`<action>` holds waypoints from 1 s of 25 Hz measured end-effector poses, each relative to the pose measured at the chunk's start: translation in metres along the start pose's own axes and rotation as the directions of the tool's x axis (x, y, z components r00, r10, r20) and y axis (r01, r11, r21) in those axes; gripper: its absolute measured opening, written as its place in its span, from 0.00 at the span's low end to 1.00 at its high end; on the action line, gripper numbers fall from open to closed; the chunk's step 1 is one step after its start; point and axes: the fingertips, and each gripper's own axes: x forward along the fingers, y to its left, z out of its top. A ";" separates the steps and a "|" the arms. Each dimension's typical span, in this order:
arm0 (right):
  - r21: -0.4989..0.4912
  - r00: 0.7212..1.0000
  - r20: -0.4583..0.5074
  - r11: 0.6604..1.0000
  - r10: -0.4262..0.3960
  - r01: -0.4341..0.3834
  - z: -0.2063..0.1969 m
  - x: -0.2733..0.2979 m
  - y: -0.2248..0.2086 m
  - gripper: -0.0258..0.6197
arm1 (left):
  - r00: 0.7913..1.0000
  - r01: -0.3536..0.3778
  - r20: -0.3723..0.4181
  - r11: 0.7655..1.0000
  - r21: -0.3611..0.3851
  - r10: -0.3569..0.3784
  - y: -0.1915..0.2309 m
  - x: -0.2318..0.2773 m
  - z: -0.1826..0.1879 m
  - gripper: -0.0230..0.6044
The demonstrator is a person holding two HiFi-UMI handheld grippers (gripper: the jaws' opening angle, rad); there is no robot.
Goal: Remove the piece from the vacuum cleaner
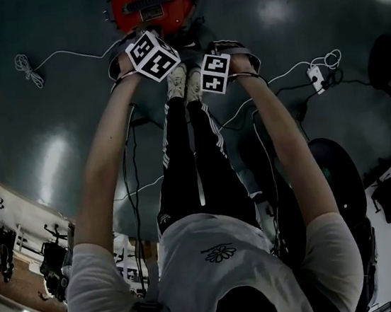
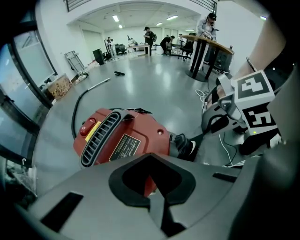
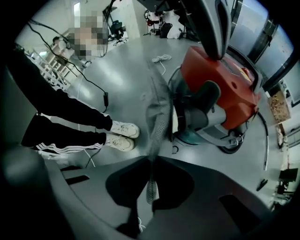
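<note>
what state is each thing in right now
left gripper: shut, nothing held
right gripper: shut on the mesh piece
mesh piece: clamped at its near end, reaching up beside the vacuum; unclear if detached
vacuum: standing on the floor
cord: loose on the floor, end bundled

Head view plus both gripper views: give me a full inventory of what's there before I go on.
vacuum cleaner: one, red, floor ahead of the shoes
mesh piece: one, grey, beside the vacuum, lower end in the right gripper
power strip: one, white, floor at right
coiled cord: one, white, floor at far left
hose: one, black, floor behind the vacuum
shoes: two, white, between the grippers
left gripper: one, grey, jaws together, at the vacuum
right gripper: one, grey, shut on the mesh piece
</note>
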 end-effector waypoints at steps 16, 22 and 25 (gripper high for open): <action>0.434 0.984 0.143 0.888 0.103 -0.156 0.030 -0.007 0.042 0.08 | 0.998 -0.050 -0.030 0.997 -0.063 0.048 0.004 0.001 -0.004 0.04; 0.328 0.993 0.117 0.942 0.033 -0.070 0.030 -0.013 0.044 0.08 | 0.999 -0.039 -0.025 0.994 -0.101 0.036 0.002 0.001 -0.003 0.04; 0.169 0.999 0.031 0.985 0.022 -0.027 0.029 -0.012 0.046 0.08 | 0.999 -0.038 -0.024 0.994 -0.104 0.036 0.001 0.001 -0.003 0.04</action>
